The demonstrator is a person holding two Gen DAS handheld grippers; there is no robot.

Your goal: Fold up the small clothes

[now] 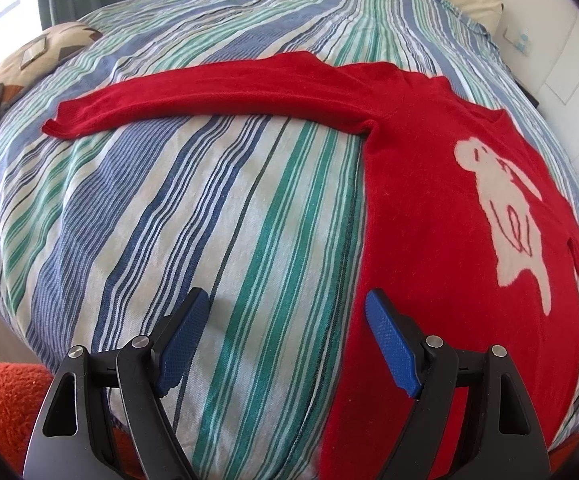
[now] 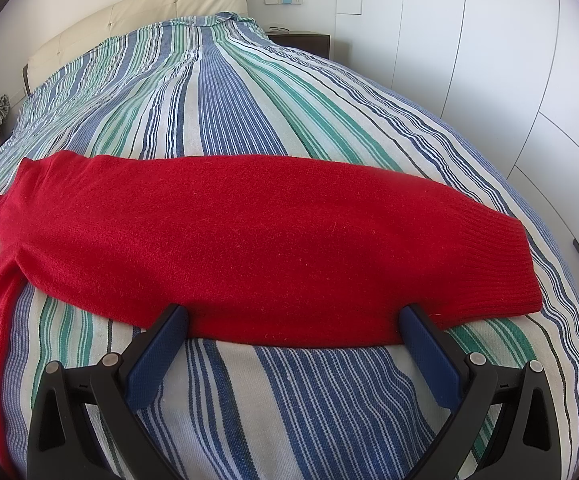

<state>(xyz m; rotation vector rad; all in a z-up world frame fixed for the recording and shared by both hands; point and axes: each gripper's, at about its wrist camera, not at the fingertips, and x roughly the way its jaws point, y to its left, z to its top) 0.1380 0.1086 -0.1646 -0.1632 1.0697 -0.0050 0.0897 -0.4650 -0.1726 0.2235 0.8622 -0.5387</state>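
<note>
Red sweater, spread flat and face-up on the striped bed cover, both sleeves laid straight out so that each can be folded inward. Left tongs and right tongs are held wide, empty. No readable writing is seen.

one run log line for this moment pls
red sweater flat on striped bed | left claw open | right claw open at sleeve
</note>
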